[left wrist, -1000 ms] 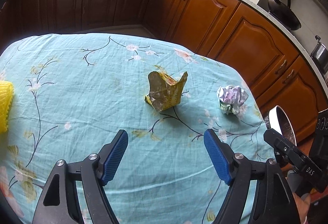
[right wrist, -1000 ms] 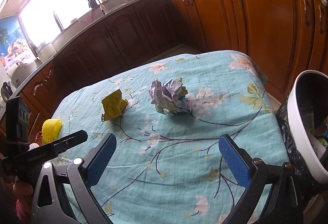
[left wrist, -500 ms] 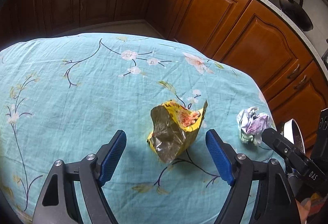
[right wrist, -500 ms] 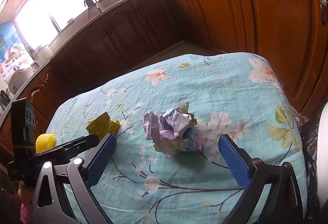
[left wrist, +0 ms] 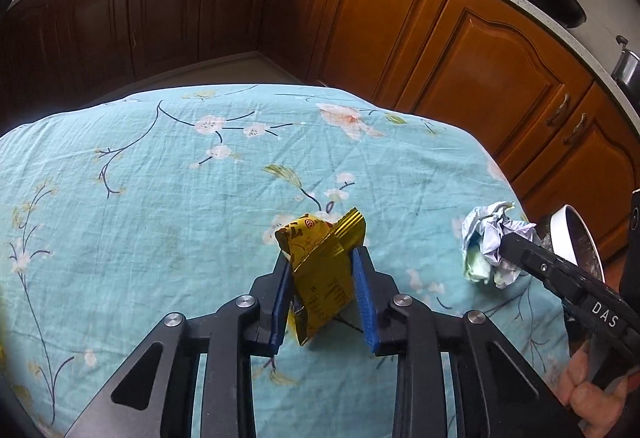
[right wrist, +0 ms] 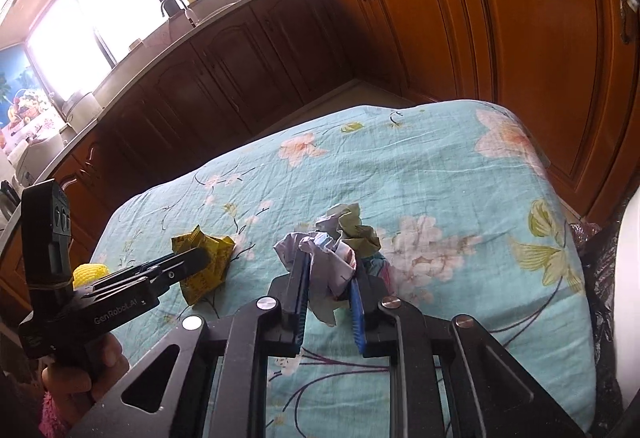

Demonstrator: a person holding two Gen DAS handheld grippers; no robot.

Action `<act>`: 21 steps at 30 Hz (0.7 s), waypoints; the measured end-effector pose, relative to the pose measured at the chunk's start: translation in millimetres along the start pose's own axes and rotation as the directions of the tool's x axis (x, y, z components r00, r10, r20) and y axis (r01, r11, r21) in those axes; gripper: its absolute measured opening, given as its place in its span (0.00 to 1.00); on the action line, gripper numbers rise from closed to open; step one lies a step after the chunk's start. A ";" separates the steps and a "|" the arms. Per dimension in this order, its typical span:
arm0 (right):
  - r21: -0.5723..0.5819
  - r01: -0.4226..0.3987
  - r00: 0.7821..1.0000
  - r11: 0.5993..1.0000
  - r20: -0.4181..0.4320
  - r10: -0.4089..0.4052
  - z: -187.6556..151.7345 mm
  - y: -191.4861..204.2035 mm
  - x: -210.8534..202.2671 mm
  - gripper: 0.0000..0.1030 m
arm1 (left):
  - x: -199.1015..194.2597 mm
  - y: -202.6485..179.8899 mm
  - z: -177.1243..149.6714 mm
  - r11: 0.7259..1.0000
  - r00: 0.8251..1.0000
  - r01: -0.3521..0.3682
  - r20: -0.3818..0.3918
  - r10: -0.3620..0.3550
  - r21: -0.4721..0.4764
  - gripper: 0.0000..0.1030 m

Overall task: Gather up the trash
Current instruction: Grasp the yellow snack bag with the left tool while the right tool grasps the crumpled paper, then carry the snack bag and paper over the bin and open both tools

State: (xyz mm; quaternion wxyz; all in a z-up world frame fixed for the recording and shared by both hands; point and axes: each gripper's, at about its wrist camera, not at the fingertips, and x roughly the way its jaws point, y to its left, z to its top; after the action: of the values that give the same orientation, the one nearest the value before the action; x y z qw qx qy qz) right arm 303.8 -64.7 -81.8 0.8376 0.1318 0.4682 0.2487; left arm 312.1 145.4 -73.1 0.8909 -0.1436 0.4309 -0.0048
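Left gripper jaws closing, blue pads pinching the yellow wrapper between them; right gripper likewise closing on the crumpled paper ball, both on the floral tablecloth

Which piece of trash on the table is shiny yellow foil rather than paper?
The crumpled yellow foil snack wrapper, between the left tool's closing jaws; the other is pale crumpled paper.

Tablecloth: teal, pink-white blossoms on dark branches. Wrapper: yellow-gold, red print. Paper ball: white, lilac, pale green. Gripper pads: blue. Cabinets: reddish-brown wood.
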 end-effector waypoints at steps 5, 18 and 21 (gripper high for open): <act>0.012 -0.020 0.999 1.000 0.034 0.020 -12.1 -3.9 -33.3 0.17 | -21.1 -25.0 -21.5 0.999 0.999 0.043 -0.008 -0.043 0.030 0.27; 0.062 -0.021 0.994 0.998 0.104 0.015 -57.1 -26.4 -116.4 0.17 | -69.6 -101.5 -61.4 0.984 0.998 0.063 -0.008 -0.062 0.164 0.27; 0.069 -0.004 0.993 0.998 0.119 -0.004 -65.8 -31.9 -132.4 0.17 | -75.5 -116.5 -70.7 0.979 0.997 0.073 -0.015 -0.072 0.189 0.27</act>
State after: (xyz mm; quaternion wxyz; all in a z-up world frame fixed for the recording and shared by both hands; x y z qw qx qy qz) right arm 199.3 -163.8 -35.8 0.8589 0.1751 0.4258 0.2243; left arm 223.6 25.9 -26.5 0.8981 -0.0737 0.4264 -0.0787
